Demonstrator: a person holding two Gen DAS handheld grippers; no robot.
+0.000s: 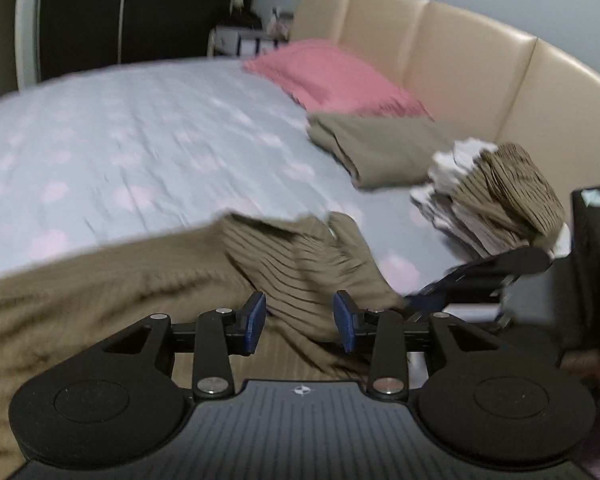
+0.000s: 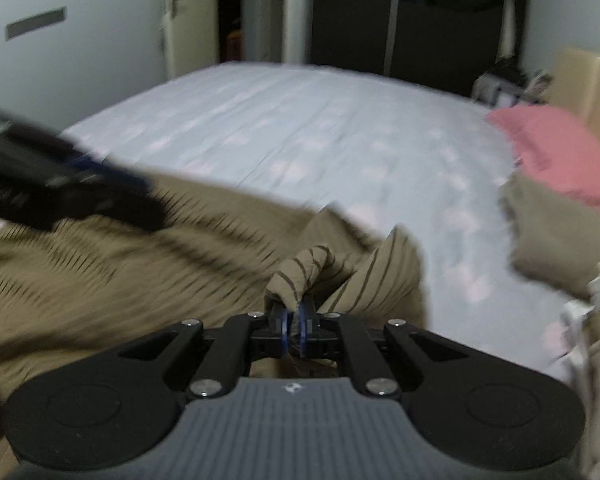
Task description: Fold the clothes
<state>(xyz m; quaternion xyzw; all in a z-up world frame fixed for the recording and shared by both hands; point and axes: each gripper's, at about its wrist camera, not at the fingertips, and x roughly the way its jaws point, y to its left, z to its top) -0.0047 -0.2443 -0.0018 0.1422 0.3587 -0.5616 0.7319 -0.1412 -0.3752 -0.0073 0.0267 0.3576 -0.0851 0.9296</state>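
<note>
Brown striped cloth [image 1: 296, 264] lies bunched at the near edge of the bed [image 1: 140, 140], over the pale blue sheet with pink spots. The left tool [image 1: 300, 316] has its blue pads apart, and the cloth sits between them, but the pads do not press on it. The right tool [image 2: 294, 320] is pinched tight on a fold of the same cloth, which sticks up past its tips. Near the head of the bed, a pink pillow [image 1: 332, 76] rests by the tan headboard [image 1: 460, 60]. Just beside it lies a folded brown piece [image 1: 380, 148]. Next to that sits a messy pile [image 1: 488, 200] of striped and white clothes. Both views are blurry.
</note>
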